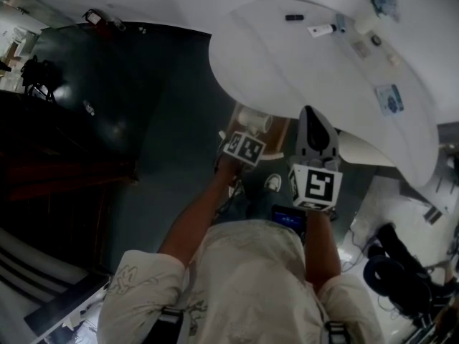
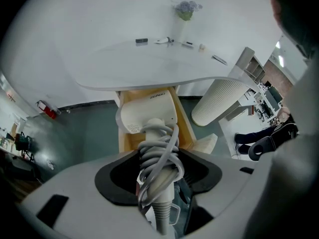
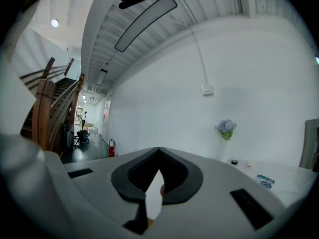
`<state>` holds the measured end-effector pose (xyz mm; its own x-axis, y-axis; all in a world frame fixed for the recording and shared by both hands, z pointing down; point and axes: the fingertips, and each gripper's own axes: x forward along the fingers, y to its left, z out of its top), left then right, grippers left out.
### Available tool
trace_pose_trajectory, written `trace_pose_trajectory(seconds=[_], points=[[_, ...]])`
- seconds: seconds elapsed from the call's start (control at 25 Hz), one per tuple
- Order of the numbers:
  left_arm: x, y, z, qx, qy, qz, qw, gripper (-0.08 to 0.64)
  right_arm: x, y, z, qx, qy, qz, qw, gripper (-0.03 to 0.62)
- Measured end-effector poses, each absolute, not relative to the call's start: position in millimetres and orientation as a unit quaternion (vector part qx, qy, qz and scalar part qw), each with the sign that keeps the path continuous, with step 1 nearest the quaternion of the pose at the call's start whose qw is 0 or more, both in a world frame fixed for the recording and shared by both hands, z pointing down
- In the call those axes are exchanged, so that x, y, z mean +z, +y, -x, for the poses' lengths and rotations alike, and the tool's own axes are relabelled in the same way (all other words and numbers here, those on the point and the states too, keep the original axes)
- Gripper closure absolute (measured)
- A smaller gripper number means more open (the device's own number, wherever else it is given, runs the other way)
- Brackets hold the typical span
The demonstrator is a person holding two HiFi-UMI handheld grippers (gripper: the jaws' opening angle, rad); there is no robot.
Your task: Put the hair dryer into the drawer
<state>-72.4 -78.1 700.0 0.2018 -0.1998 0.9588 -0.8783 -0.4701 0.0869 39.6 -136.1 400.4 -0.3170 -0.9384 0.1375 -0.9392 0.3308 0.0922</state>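
Smooth cream hair dryer (image 2: 148, 114) — cord (image 2: 160, 156) coiled.

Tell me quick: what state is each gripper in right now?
The left gripper is closed on the hair dryer, gripping its cord-wrapped handle.
The right gripper is closed and holds nothing.

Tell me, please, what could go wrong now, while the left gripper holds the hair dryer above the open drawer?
1. The left gripper grips the hair dryer over its wound cord, so the handle might slip or turn between the jaws.
2. Loose cord loops could catch on a wall of the drawer or hang outside it.
3. The edge of the table overhangs the drawer, so the dryer's head may strike it.
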Motion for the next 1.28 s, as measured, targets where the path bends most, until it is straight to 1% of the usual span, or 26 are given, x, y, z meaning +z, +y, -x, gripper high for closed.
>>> trace_pose_trajectory(seconds=[0.36, 1.0, 1.16, 1.28], points=[[712, -83, 68, 0.509, -0.376, -0.69, 0.352, 0.31, 404, -139, -44, 0.004, -0.811, -0.578, 0.09, 0.588], [731, -106, 48, 0.479, -0.385, -0.689, 0.384, 0.311, 420, -143, -62, 0.013, -0.809, -0.578, 0.105, 0.588], [734, -119, 42, 0.466, -0.393, -0.695, 0.38, 0.311, 425, -144, -67, 0.015, -0.808, -0.578, 0.11, 0.588], [737, -120, 43, 0.476, -0.393, -0.688, 0.382, 0.311, 429, -144, -69, 0.019, -0.808, -0.579, 0.112, 0.588]])
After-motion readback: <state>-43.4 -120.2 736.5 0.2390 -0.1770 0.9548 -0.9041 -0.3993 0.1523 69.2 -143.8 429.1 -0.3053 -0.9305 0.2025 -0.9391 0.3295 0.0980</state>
